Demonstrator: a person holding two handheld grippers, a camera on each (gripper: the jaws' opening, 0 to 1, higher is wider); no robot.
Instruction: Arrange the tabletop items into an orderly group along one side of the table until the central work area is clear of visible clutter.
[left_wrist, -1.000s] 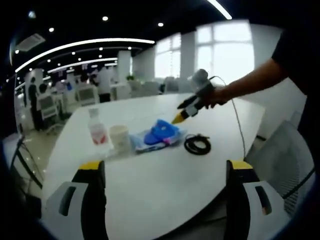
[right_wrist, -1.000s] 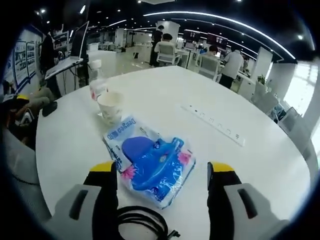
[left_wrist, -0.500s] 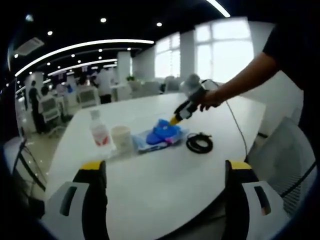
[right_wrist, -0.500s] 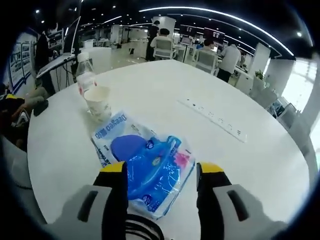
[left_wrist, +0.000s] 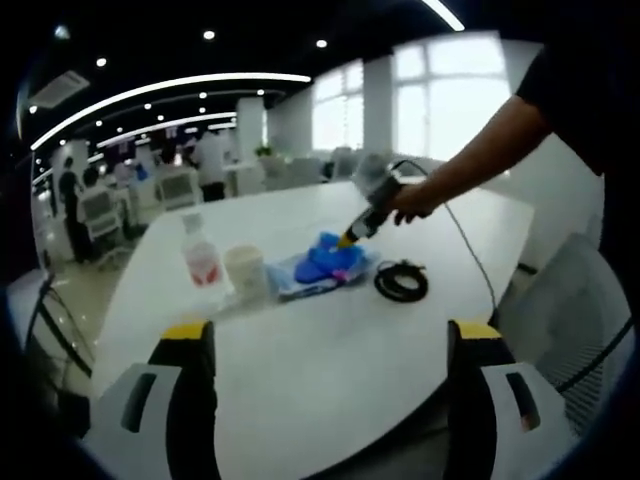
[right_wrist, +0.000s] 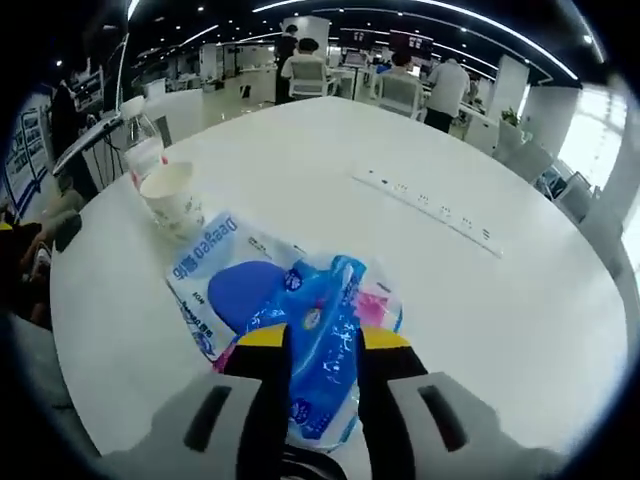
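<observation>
Office lights and rows of desks are seen behind a broad white table (left_wrist: 330, 360), whose near stretch lies bare and whose rounded edge curves past on the left. Over on the far side in the right gripper view, a white power strip (right_wrist: 430, 207) is laid flat, with open tabletop all round it.

Clustered near the table's edge: a water bottle (left_wrist: 199, 258), a paper cup (left_wrist: 245, 272) just beside it, then a blue plastic packet (right_wrist: 300, 310), and a coiled black cable (left_wrist: 401, 281) near the packet, apart from it.

The left gripper (left_wrist: 325, 345) is held back over the near table, its yellow-tipped jaws spread wide, nothing between them.

The right gripper (right_wrist: 323, 345) is down on the packet, jaws drawn close together with a fold of blue wrapper pinched between the yellow tips. From the left gripper view it is seen angled down onto the packet, held in a hand (left_wrist: 412, 201).
</observation>
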